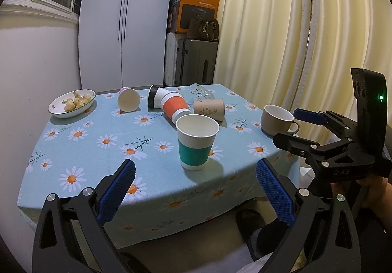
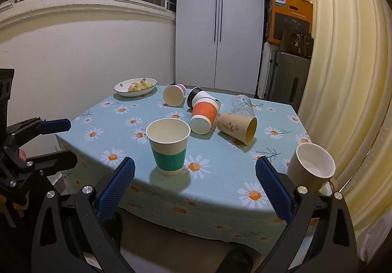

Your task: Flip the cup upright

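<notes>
A green-banded paper cup point(image 1: 197, 143) point(image 2: 168, 145) stands upright near the table's front edge. Behind it lie on their sides an orange-banded cup point(image 1: 175, 107) point(image 2: 203, 115), a black-and-white cup point(image 1: 156, 96) point(image 2: 198, 96), a brown paper cup point(image 1: 209, 109) point(image 2: 237, 127), a pink-banded cup point(image 1: 128, 100) point(image 2: 174, 94) and a clear glass point(image 1: 201, 93) point(image 2: 241, 104). A beige mug point(image 1: 278, 120) point(image 2: 311, 167) stands upright at the right. My left gripper point(image 1: 196, 187) is open and empty, short of the green cup. My right gripper point(image 2: 194, 184) is open and empty, also short of it.
A white dish of snacks point(image 1: 72, 102) point(image 2: 136, 87) sits at the back left of the daisy tablecloth point(image 1: 98, 145) point(image 2: 220, 175). Curtains point(image 1: 269, 28) hang close on the right; a wardrobe point(image 1: 122, 23) and stacked boxes point(image 1: 196, 11) stand behind. The right gripper shows in the left wrist view point(image 1: 303, 128).
</notes>
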The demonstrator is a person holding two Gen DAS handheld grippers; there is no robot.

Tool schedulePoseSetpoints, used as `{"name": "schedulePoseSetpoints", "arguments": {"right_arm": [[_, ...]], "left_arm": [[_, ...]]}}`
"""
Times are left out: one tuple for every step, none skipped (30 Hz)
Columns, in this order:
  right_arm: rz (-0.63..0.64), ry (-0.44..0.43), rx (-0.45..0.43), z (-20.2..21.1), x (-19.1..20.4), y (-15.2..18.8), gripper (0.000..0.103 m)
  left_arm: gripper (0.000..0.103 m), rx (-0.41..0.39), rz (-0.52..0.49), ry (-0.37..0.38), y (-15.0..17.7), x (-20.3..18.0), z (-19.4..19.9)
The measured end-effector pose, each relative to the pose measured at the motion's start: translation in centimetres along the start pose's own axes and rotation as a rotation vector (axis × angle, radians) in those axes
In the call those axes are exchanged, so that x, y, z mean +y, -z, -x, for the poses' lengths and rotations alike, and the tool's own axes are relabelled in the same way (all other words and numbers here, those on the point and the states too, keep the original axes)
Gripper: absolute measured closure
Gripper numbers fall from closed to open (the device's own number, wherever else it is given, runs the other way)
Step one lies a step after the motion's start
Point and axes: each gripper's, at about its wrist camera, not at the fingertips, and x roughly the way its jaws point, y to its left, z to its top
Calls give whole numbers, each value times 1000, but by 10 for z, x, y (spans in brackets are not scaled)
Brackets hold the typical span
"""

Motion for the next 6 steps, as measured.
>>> {"name": "schedulePoseSetpoints", "arguments": {"right_arm": [[1,1,1,0,0,0,5],[1,1,1,1,0,0,5],[0,1,1,0,0,0,5],[-2,3,2,1,-1,0,5],[-4,4,2,1,-1,0,5],[-4,4,2,1,-1,0,5]], "left_arm": [[7,-1,1,0,0,-1,-1],[7,-4,3,2,0,0,0],[7,-6,6,2,-1,1,0],[7,-5,8,2,-1,0,0],[7,-5,9,1,-1,1,0],[7,-5,9,1,-1,0,-1]]}}
